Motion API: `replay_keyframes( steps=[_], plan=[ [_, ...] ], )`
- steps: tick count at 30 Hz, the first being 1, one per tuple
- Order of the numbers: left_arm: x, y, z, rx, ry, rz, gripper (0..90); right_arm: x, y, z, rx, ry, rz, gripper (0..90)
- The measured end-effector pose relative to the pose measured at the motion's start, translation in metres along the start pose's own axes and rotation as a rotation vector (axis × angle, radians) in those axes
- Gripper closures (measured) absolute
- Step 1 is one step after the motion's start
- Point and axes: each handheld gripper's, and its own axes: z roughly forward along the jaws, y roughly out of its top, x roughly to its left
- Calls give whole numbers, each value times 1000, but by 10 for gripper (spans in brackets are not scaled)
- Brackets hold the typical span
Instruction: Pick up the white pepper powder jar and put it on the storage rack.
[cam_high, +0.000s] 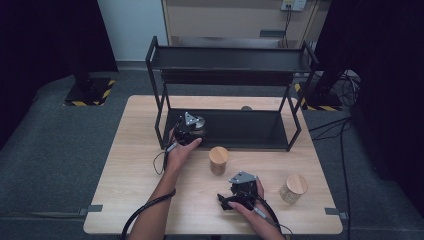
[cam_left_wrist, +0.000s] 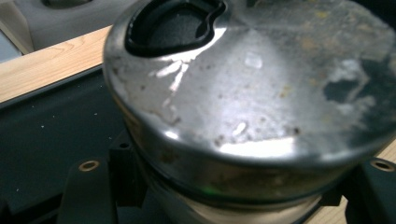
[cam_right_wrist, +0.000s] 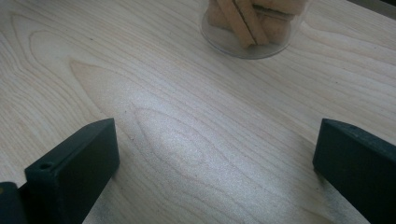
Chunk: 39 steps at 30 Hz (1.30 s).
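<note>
The left gripper (cam_high: 191, 126) is up at the black rack (cam_high: 227, 75), sitting at the left end of its lower shelf (cam_high: 240, 129), and it is clamped on a metal-lidded jar (cam_left_wrist: 252, 93). From the left gripper view the jar's dull, scuffed steel lid looms right in front of the camera, with a black-rimmed opening near its top edge, and the black jaws press in on the jar's body from both sides below the lid. The jar sits over the dark shelf, with the pale wood of the table (cam_high: 135, 165) beside it.

In front of the rack, on the bare table, stands a jar with a wooden lid (cam_high: 218, 160), just off the shelf's front edge and close to the right of the left hand (cam_high: 177, 152). A second wooden-lidded jar (cam_high: 293, 187) stands further from the rack, towards the table's front right.

The right gripper (cam_high: 239, 197) rests low over the table well in front of the rack, between those two wooden-lidded jars, held in the right hand (cam_high: 257, 212). Its jaws are spread wide with nothing between them but wood grain. Beyond its jaws the right gripper view catches the clear base of a jar (cam_right_wrist: 254, 28) holding pale brown sticks.
</note>
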Motion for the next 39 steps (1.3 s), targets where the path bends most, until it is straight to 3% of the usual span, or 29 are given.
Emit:
replay_keyframes(
  steps=[35, 39],
  plan=[
    [3, -2, 7, -7, -12, -35, 287, 0, 0, 0, 0, 0, 0, 5],
    [4, -2, 7, 2, -5, -47, 224, 0, 0, 0, -1, -1, -1, 5]
  ],
)
